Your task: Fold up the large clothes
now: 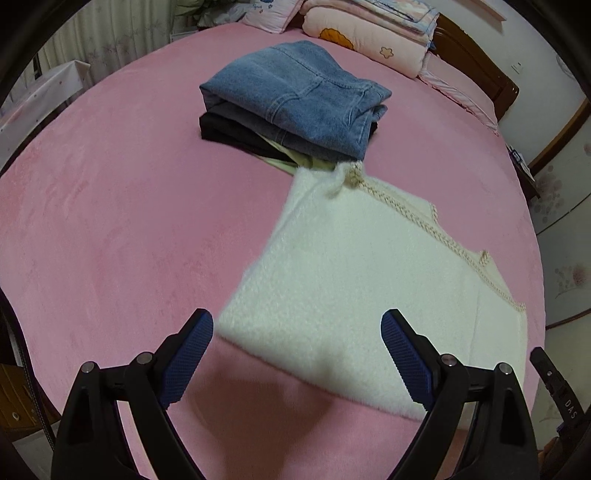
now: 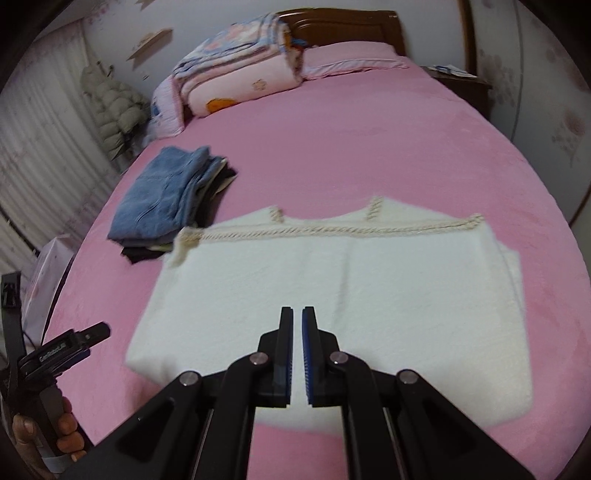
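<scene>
A fluffy white garment with a braided cream trim lies folded flat on the pink bed; it also shows in the right wrist view. My left gripper is open and empty, held above the garment's near left corner. My right gripper is shut with nothing between its pads, held above the garment's near edge. The left gripper's body and the hand holding it show at the lower left of the right wrist view.
A stack of folded clothes topped by blue jeans sits beyond the white garment, touching its far corner. Folded quilts and pillows lie at the wooden headboard. A nightstand stands at the bed's right.
</scene>
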Action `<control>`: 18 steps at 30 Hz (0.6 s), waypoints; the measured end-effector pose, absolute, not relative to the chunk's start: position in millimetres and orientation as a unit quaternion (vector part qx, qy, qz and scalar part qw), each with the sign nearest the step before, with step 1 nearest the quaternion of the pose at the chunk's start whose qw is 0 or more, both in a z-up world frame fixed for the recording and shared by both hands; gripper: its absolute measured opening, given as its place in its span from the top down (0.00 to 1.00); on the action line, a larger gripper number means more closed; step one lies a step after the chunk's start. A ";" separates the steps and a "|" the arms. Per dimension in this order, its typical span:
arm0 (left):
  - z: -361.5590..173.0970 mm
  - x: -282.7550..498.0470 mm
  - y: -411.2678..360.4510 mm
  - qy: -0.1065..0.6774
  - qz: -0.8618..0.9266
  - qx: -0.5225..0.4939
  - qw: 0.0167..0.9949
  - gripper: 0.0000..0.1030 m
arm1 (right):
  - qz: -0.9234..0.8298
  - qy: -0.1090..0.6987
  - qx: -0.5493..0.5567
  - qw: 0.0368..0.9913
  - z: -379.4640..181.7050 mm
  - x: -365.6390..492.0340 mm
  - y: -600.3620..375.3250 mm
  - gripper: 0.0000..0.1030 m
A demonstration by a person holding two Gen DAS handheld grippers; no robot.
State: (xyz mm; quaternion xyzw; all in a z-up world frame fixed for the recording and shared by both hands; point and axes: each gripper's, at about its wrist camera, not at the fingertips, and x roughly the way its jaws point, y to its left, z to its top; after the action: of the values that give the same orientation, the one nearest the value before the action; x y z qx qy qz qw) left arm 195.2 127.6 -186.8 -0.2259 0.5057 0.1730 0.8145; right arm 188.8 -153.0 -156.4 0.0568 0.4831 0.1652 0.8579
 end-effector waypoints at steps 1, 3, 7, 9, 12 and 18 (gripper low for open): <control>-188.0 192.5 126.2 0.509 0.170 -0.227 0.813 0.11 | 0.170 0.486 0.052 0.856 -157.1 185.7 -146.6 0.94; -193.7 189.4 123.7 0.519 0.163 -0.230 0.807 0.11 | 0.179 0.490 0.046 0.852 -158.9 178.5 -135.2 0.90; -210.7 184.6 121.4 0.537 0.151 -0.245 0.793 0.11 | 0.189 0.500 0.033 0.845 -166.4 164.7 -116.0 0.85; -221.2 181.5 121.7 0.544 0.145 -0.255 0.786 0.11 | 0.194 0.505 0.026 0.840 -172.9 160.6 -109.4 0.85; -238.6 177.4 123.3 0.555 0.140 -0.271 0.774 0.11 | 0.195 0.509 0.010 0.838 -183.6 153.5 -99.6 0.85; -278.7 173.2 124.5 0.564 0.123 -0.311 0.755 0.11 | 0.194 0.524 -0.005 0.829 -207.6 146.3 -85.5 0.85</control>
State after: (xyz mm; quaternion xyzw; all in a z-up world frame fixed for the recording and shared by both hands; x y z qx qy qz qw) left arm 173.2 124.5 -278.7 -0.3114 0.5635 0.1228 0.7552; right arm 146.3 -85.5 -207.6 -0.0052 0.5242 0.1937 0.8293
